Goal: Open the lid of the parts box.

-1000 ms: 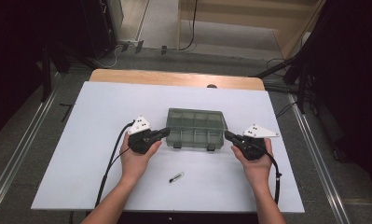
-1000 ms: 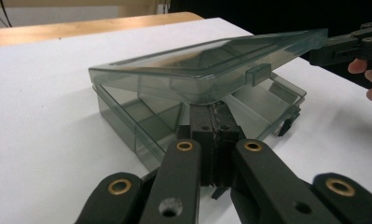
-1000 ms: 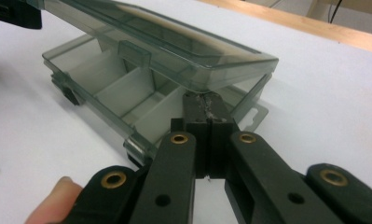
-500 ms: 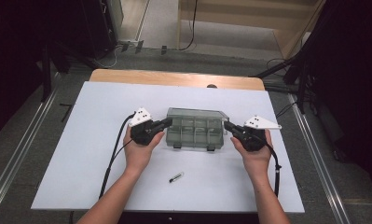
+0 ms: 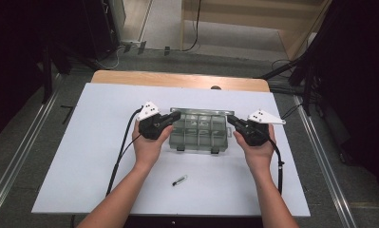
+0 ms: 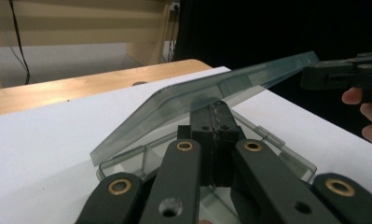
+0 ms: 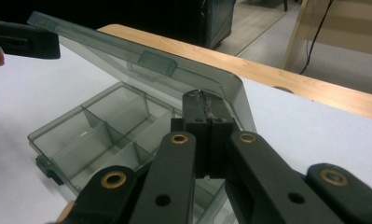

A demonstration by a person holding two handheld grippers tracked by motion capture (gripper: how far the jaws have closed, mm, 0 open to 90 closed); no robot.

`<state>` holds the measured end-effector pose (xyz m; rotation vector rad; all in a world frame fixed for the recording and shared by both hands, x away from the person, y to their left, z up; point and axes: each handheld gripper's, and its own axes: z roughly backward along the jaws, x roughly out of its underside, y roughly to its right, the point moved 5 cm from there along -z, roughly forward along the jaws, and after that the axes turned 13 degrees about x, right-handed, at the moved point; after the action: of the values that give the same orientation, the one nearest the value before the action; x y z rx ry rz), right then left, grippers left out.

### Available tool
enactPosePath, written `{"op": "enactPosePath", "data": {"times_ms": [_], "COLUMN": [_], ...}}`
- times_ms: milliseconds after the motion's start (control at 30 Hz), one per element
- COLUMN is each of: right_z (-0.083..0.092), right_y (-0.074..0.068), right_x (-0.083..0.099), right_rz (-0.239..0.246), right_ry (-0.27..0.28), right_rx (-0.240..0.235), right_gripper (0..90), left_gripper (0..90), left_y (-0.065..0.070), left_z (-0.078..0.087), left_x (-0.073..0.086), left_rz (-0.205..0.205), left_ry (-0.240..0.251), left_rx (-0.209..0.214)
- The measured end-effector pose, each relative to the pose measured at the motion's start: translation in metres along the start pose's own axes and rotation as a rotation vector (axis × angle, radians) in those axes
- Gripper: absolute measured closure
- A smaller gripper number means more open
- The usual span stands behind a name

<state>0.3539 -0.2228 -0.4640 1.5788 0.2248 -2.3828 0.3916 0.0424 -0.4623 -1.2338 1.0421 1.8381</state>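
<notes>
High view: left hand-held gripper [image 5: 176, 115] and right hand-held gripper [image 5: 231, 119], jaws pressed together, prop the box's [image 5: 199, 133] smoky lid [image 6: 211, 93] (tilted, half-raised) above the worktop [image 5: 82, 142].

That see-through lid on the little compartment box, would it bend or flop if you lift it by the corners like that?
Probably stiff: the lid stays a flat sheet while raised at its two ends by the left gripper and right gripper. It looks thin, so likely light. The smooth plastic may slip on the closed jaws. The box seems empty and might shift.
</notes>
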Motion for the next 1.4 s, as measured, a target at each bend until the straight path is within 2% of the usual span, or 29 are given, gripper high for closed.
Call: {"op": "enactPosePath", "data": {"times_ms": [100, 267, 333, 600, 867, 933, 967, 1100, 1200, 1233, 1267, 1300, 1333, 1400], "right_z": [-0.004, -0.008, -0.009, -0.012, -0.016, -0.017, -0.018, -0.02, -0.022, -0.023, -0.024, -0.024, -0.025, -0.026], "right_y": [-0.001, -0.002, -0.001, 0.001, 0.002, 0.002, 0.002, 0.004, 0.005, 0.005, 0.006, 0.006, 0.006, 0.006], "right_x": [-0.002, -0.006, -0.008, -0.013, -0.018, -0.019, -0.019, -0.021, -0.021, -0.022, -0.022, -0.022, -0.023, -0.024], "right_rz": [0.004, -0.018, -0.02, -0.026, -0.031, -0.034, -0.035, -0.036, -0.038, -0.038, -0.041, -0.044, -0.044, -0.042], "right_ry": [-0.001, 0.012, 0.02, 0.033, 0.034, 0.037, 0.036, 0.043, 0.043, 0.042, 0.044, 0.043, 0.046, 0.046], "right_rx": [0.009, 0.024, 0.029, 0.047, 0.058, 0.06, 0.061, 0.065, 0.074, 0.075, 0.075, 0.077, 0.08, 0.084], "right_gripper": [90.0, 90.0, 90.0, 90.0, 90.0, 90.0, 90.0, 90.0, 90.0, 90.0, 90.0, 90.0, 90.0, 90.0], "left_gripper": [90.0, 90.0, 90.0, 90.0, 89.9, 88.7, 80.7, 63.8, 46.3, 37.6, 23.8, 7.1, 0.0, 0.0], "left_y": [0.0, -0.002, -0.003, -0.007, -0.011, -0.013, -0.014, -0.02, -0.029, -0.032, -0.034, -0.035, -0.036, -0.04], "left_z": [-0.003, -0.005, -0.005, -0.003, 0.01, 0.015, 0.016, 0.019, 0.018, 0.015, 0.013, 0.01, 0.009, 0.005], "left_x": [-0.002, -0.006, -0.008, -0.011, -0.013, -0.011, -0.01, -0.004, -0.003, -0.003, -0.003, -0.002, -0.002, -0.001], "left_rz": [-0.006, -0.02, -0.037, -0.049, -0.089, -0.073, -0.066, -0.048, -0.008, 0.007, 0.016, 0.002, -0.011, -0.004], "left_ry": [0.01, 0.018, 0.023, 0.04, 0.045, 0.067, 0.071, 0.07, 0.076, 0.066, 0.06, 0.05, 0.052, 0.045], "left_rx": [-0.006, -0.016, -0.023, -0.04, -0.087, -0.1, -0.11, -0.128, -0.138, -0.134, -0.138, -0.113, -0.103, -0.102]}}
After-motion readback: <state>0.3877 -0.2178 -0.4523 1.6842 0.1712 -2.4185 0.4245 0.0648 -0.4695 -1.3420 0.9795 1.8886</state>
